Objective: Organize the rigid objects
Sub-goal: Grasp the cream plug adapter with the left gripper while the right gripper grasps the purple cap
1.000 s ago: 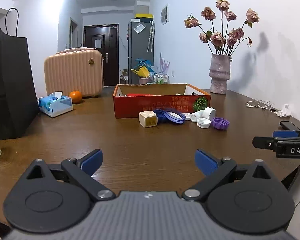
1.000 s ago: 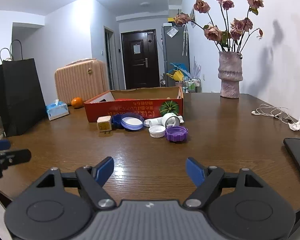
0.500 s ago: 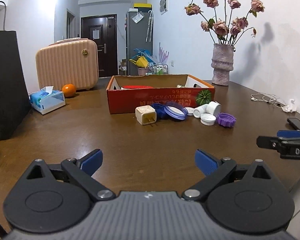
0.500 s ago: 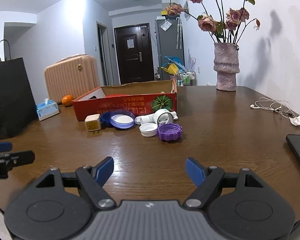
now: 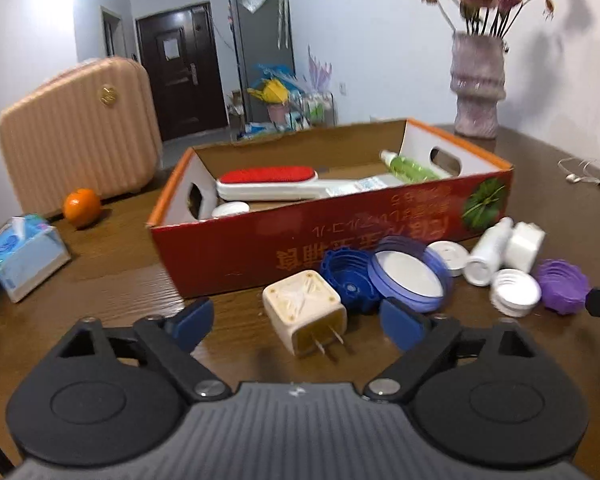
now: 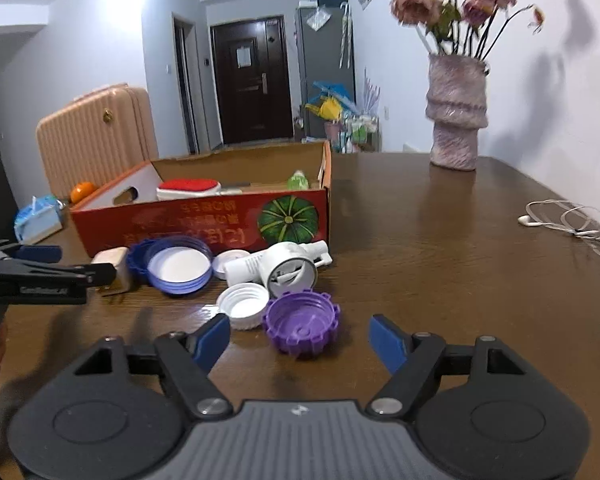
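Left wrist view: your left tongs (image 5: pixel 296 318) stand apart, just been narrowing, empty — the cream plug adapter (image 5: pixel 305 310) sits dead centre between the pads, prongs toward you, before the red box (image 5: pixel 340 248). Right wrist view: your right tongs (image 6: pixel 300 338) also closing, unloaded — the purple cap (image 6: pixel 302 326) lies centre-left on the counter (image 6: pixel 440 264), nearest this hand.

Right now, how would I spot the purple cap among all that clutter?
Find the red cardboard box on the wooden table. In front of it lie loose caps; the purple cap lies nearest, open side up, beside a white cap, and is the only notched purple one.
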A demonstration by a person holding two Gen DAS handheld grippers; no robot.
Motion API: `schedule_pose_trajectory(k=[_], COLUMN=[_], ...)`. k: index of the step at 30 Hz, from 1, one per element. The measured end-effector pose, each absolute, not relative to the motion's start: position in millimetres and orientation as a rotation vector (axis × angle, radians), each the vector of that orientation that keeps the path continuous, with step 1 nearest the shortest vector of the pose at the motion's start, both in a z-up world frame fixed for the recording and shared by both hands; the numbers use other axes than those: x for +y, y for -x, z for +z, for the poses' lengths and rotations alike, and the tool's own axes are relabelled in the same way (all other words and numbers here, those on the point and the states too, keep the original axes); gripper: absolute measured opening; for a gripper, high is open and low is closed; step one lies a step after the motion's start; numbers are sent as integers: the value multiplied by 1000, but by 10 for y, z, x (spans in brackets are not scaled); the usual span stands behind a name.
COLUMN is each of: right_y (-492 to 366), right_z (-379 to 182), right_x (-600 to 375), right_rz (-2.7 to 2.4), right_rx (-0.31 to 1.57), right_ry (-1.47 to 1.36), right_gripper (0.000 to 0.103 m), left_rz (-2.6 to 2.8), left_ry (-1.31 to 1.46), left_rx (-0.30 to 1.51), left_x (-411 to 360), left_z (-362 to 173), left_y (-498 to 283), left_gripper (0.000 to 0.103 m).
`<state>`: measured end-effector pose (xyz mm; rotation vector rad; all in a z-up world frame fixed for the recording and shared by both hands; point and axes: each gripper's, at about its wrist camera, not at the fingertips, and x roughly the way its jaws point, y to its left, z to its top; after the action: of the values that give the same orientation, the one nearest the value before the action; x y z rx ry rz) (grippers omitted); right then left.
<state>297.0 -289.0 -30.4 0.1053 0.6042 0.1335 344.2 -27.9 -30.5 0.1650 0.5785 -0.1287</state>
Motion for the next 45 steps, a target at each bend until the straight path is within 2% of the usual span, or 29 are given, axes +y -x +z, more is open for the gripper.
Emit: schedule_pose_trajectory(k=[3,6,8,9,10,11,12,13,31,36,40,45], right_y=[-3175,-3325,-3393,-3401,-3409,-3410,-3390,-3375,-2128,-1965,-1776,-1727], right_z=[-381,-453,-504,-522,-537,-552,-552,-552,-354,-403,-411,-393], right_x=[-2901,-2923,-2944,-2948,-2947,-2941,-2931,-2918,-2555,-2441,-2166,-2134], right_rz=[136,130,127,131,139,143,135,132,335,403,308,343], right_rx=[628,648,663,666,672,679,673,676,635,663,586,593], right_ry=[-106,-118,-133,-141,-146,-145,-134,-121,-102,-149,108,111], right_gripper=[68,67,59,53,42,35,25,19,19,19,19,19], left_rz=[-145,-187,-219,-226,-226,-222,-228,-225,-224,-233,-213,-222], left_ry=[-166,-133,-114,-122,-128,-131,-122,-114,-98,-92,-102,-100], left_rx=[609,641,641,639,634,627,629,633,653,630,643,641], left_x=[-281,-248,-235,-240,-249,-251,-238,-237,-297,-301,-306,-308], left_z=[-417,-491,-513,-524,-527,-520,-516,-502,-364,-339,-393,-399], left_y=[-3670,-3786,-3785,-3775,-3759,-3741,-3722,-3699,-2033,-1791,-1732,-1708], left_gripper=[72,67,60,49,45,40,39,39,39,39,39,40])
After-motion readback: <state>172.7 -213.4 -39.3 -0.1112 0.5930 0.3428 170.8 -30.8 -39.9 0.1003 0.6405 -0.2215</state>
